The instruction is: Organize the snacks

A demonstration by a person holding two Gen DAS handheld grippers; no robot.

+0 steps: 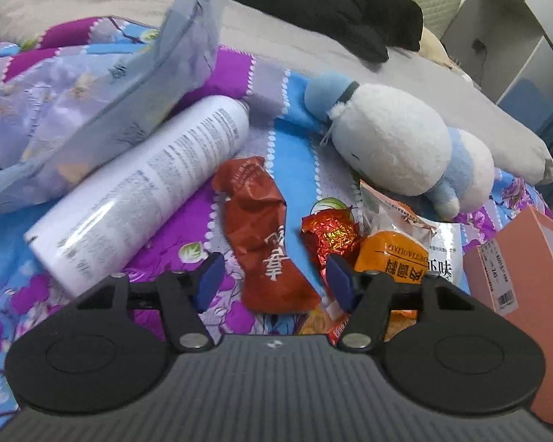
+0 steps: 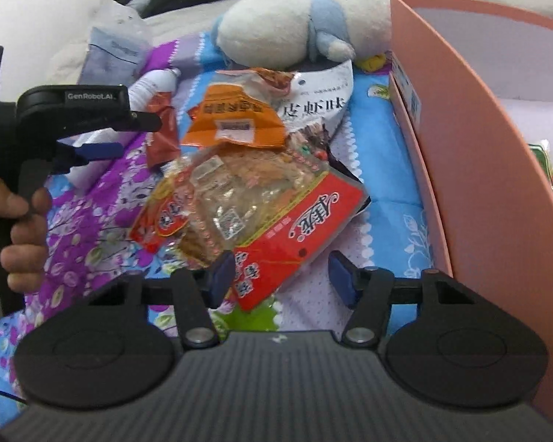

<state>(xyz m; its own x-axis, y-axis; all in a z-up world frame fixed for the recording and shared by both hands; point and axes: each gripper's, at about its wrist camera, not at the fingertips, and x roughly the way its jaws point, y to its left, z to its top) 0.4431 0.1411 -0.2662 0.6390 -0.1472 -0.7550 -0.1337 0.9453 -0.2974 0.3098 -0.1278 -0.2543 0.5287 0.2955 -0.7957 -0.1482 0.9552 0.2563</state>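
Several snack packets lie on a flowered bedsheet. In the left wrist view my left gripper [image 1: 274, 281] is open, its blue pads on either side of the near end of a brown-red packet [image 1: 265, 232]. A shiny red packet [image 1: 330, 237] and an orange packet [image 1: 390, 254] lie to its right. In the right wrist view my right gripper [image 2: 282, 276] is open over the corner of a red and clear snack bag [image 2: 247, 206]. An orange packet [image 2: 234, 118] lies beyond it. The pink box [image 2: 461, 140] stands at the right with a few packets inside.
A white spray can [image 1: 147, 188] lies left of the snacks, with a pale blue pouch [image 1: 129, 84] over it. A white and blue plush toy [image 1: 405, 143] lies behind the snacks. The pink box [image 1: 527, 283] stands at the right. Black clothes and a pillow are farther back.
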